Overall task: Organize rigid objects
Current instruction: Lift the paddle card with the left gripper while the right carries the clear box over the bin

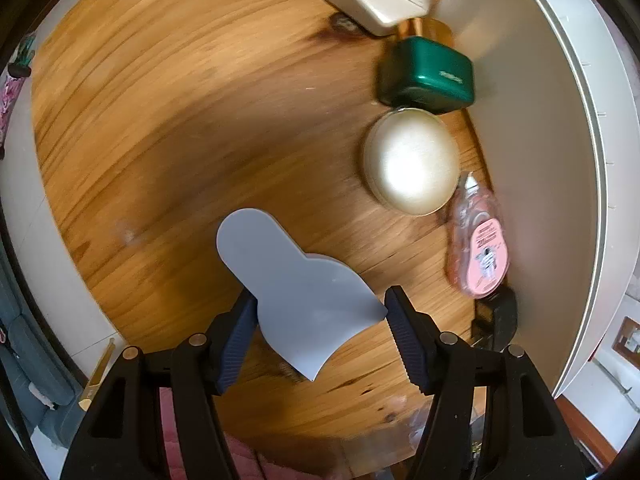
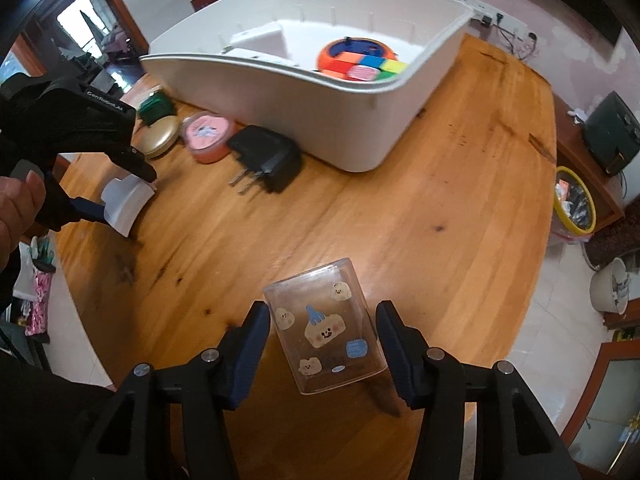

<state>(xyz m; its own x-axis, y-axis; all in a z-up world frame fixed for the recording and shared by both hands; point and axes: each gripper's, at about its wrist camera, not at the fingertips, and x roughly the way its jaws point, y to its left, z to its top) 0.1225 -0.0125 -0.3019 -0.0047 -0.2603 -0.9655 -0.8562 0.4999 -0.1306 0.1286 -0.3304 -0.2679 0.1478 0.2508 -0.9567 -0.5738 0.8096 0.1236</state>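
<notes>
A: You're holding the grey scraper [image 1: 298,292] in your left gripper [image 1: 320,336], its pads pinching the wide blade end while the rounded handle is sticking out over the table [image 1: 160,140].

B: And your right gripper [image 2: 322,348] is pinching the clear sticker box [image 2: 324,328] by its sides, lifted and tilted near the table's front edge.

A: The white bin [image 2: 360,120] is sitting toward the far edge, already carrying a colour cube [image 2: 368,68] and a white box [image 2: 260,42].

B: So you're carrying both pieces there. Keep squeezing evenly; I'd judge the thin blade could pivot between the pads.

A: Bring each one over the rim before letting go, since the charger [image 2: 266,160], pink bottle [image 2: 208,136], gold compact [image 2: 160,140] and green case [image 1: 426,76] are crowding the bin's near wall.

B: Lower them onto bare bin floor, not onto the cube.
</notes>
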